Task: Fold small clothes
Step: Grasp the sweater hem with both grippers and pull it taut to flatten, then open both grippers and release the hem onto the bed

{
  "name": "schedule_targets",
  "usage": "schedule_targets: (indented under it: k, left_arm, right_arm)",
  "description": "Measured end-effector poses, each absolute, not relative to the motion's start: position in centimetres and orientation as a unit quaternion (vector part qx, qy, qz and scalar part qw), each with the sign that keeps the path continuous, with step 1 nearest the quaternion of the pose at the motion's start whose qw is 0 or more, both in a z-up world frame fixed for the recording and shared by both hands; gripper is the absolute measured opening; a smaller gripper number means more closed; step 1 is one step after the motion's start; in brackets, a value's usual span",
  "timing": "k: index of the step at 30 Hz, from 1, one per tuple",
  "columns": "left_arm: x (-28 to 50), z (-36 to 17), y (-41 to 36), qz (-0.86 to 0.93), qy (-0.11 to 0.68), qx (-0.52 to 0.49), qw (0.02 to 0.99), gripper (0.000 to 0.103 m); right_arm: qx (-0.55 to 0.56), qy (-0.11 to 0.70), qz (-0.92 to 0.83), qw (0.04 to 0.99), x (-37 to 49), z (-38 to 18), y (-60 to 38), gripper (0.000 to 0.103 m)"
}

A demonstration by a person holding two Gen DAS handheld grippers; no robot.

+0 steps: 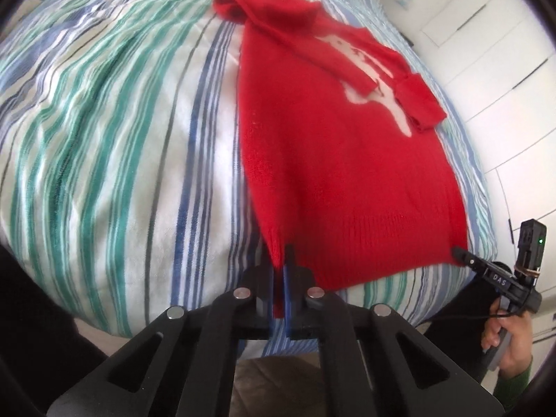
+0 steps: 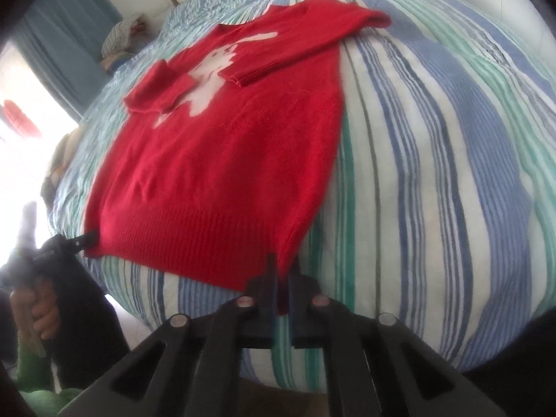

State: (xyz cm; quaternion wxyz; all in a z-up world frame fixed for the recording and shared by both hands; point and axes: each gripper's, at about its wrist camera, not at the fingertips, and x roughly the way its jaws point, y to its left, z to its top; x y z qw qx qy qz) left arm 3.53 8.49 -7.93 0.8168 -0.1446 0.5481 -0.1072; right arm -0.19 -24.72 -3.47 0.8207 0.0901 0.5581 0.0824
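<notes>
A small red sweater with a white figure on its chest lies flat on the bed, both sleeves folded in across the front. My left gripper is shut on the near left corner of the ribbed hem, and red knit shows between its blue pads. In the right wrist view the sweater stretches away from my right gripper, which is shut on the hem's near right corner. Each view shows the other gripper at the far hem corner: the right gripper and the left gripper.
A duvet striped in blue, green and white covers the bed. White cupboard doors stand to the right. A blue curtain, a bright window and a pile of clothes lie beyond the bed's far left. A hand with a green sleeve holds the right tool.
</notes>
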Motion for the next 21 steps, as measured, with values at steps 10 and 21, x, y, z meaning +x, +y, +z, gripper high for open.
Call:
schedule_targets:
  k: [10,21]
  left_arm:
    - [2.9,-7.5,7.6,-0.084,0.536,-0.073,0.837,0.019]
    - [13.4,1.2,17.8,-0.021,0.348,-0.007,0.937,0.099]
  right_arm:
    - [0.08,0.562,0.047,0.822,-0.5,-5.1,-24.9,0.004]
    - [0.084,0.506,0.043,0.858,-3.6,-2.2,-25.4,0.059]
